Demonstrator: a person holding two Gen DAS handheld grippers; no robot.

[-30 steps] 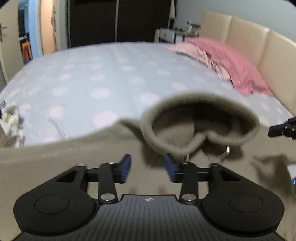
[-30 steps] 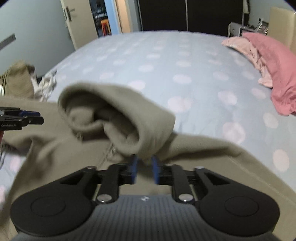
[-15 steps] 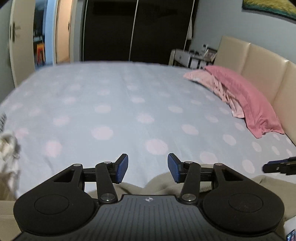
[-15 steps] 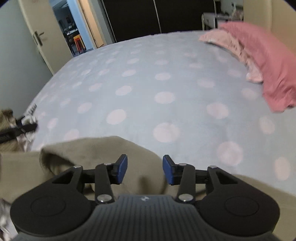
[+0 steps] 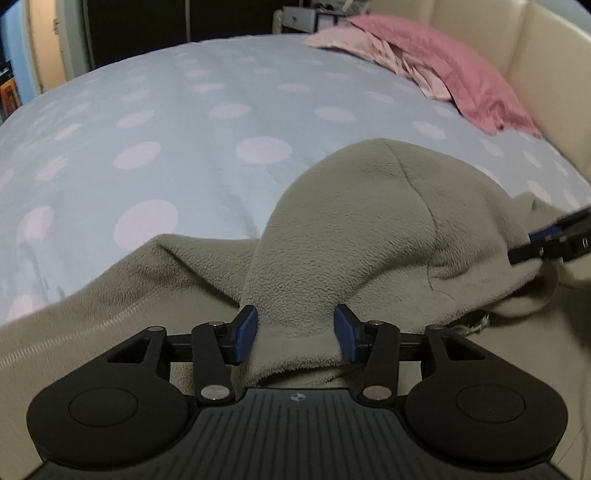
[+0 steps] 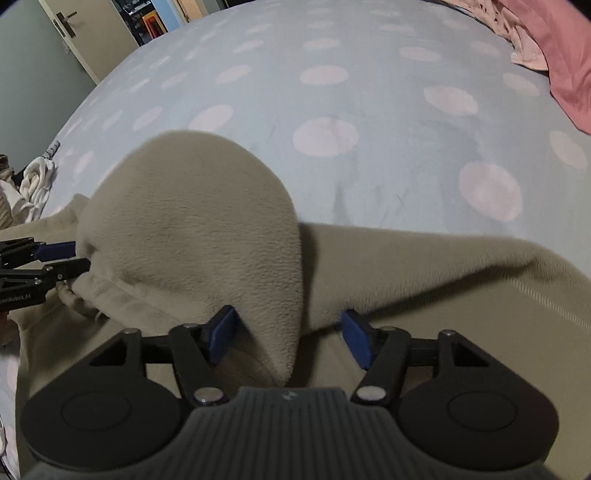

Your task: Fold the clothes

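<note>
A khaki fleece hoodie (image 5: pixel 369 221) lies on the bed, its hood (image 6: pixel 192 221) folded down over the body. My left gripper (image 5: pixel 295 332) straddles the hood's near edge, and fabric fills the gap between its blue pads (image 5: pixel 245 332). My right gripper (image 6: pixel 288 332) is opening over the hood's other corner. A fold lies by its left pad (image 6: pixel 221 332), while the right pad stands apart from it. Each gripper also shows in the other's view: the right gripper (image 5: pixel 524 243) at the right edge, the left gripper (image 6: pixel 79 254) at the left edge.
The bed has a pale blue duvet (image 5: pixel 184 110) with pink dots stretching ahead. Pink pillows (image 5: pixel 443 66) lie by a cream headboard (image 5: pixel 535 55). Crumpled white clothes (image 6: pixel 33 181) sit at the bed's left edge. A door (image 6: pixel 66 33) stands beyond.
Both grippers rose off the hoodie, then dropped back onto it. The hood, earlier held up showing its opening, now lies folded over. The right jaws have widened.
</note>
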